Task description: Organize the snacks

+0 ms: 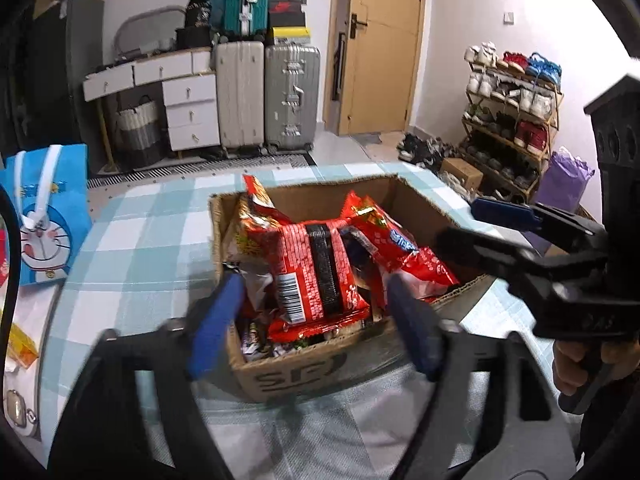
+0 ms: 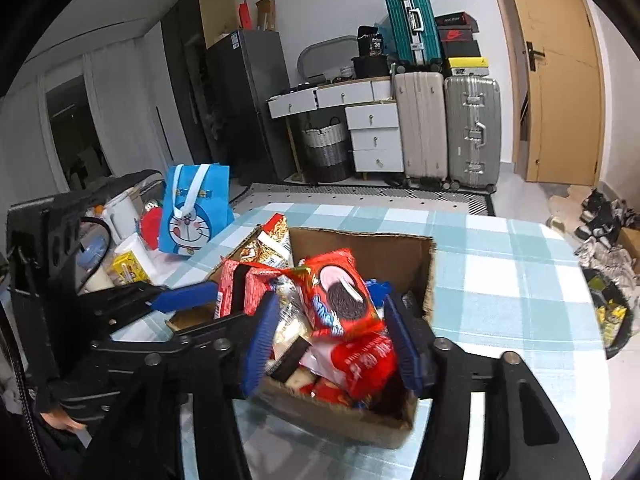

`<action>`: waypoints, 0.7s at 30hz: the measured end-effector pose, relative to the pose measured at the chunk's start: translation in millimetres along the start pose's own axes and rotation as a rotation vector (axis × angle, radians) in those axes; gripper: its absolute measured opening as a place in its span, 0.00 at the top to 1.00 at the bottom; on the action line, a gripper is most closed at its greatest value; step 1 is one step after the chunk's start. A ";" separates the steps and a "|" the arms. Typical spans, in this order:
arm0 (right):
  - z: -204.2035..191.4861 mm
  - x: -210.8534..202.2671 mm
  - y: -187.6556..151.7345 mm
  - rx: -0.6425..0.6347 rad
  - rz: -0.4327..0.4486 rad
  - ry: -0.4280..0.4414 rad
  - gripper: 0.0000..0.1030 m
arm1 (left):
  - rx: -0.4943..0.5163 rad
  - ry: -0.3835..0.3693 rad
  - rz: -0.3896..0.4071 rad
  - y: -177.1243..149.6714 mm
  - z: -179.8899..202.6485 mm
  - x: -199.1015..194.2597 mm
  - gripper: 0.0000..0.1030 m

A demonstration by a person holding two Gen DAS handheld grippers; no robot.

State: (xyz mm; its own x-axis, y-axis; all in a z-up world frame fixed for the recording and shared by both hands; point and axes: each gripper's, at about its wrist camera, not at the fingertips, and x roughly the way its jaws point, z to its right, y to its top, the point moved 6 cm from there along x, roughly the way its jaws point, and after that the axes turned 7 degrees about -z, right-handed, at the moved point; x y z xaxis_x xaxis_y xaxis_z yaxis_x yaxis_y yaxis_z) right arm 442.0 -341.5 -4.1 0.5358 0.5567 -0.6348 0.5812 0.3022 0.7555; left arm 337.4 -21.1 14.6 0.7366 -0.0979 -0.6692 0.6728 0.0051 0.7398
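A brown cardboard box (image 1: pixel 416 196) full of snack packets stands on a table with a blue-and-white checked cloth (image 1: pixel 140 240). A red packet with a black stripe (image 1: pixel 320 276) lies on top. My left gripper (image 1: pixel 316 320) is open above the box's near side, its blue pads either side of that packet. My right gripper (image 2: pixel 328 340) is open over the box (image 2: pixel 400 252), straddling a red chocolate-sandwich-biscuit packet (image 2: pixel 340 296). The right gripper also shows in the left wrist view (image 1: pixel 476 220), over the box's right edge. The left gripper shows in the right wrist view (image 2: pixel 188 296).
A blue Doraemon bag (image 1: pixel 48 216) stands at the table's left, also in the right wrist view (image 2: pixel 192 208), next to a yellow packet (image 2: pixel 128 268) and white containers. Suitcases (image 1: pixel 264 96), drawers, a door and a shoe rack (image 1: pixel 512 120) stand behind.
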 end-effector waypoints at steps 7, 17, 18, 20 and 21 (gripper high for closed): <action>-1.7 -26.0 -14.9 0.005 0.035 0.003 0.01 | 0.000 0.051 0.048 -19.7 -4.8 -38.0 0.00; -15.1 -56.2 -44.5 -0.020 0.124 0.004 0.00 | -0.049 0.052 0.058 -48.6 -24.0 -74.2 0.00; -17.1 -57.9 -45.2 -0.023 0.131 0.004 0.00 | -0.052 0.050 0.059 -52.0 -25.5 -75.6 0.00; -19.2 -60.6 -48.9 -0.024 0.142 0.005 0.00 | -0.055 0.052 0.058 -55.5 -25.0 -74.1 0.00; -20.1 -59.9 -48.8 -0.025 0.146 0.007 0.00 | -0.056 0.057 0.060 -58.6 -25.4 -73.5 0.00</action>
State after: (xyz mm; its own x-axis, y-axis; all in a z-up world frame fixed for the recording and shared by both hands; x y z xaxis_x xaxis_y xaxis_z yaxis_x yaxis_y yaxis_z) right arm 369.3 -374.0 0.3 0.6093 0.6011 -0.5172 0.4819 0.2373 0.8435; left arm 245.6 11.0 18.6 0.7771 -0.0386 -0.6282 0.6293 0.0650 0.7744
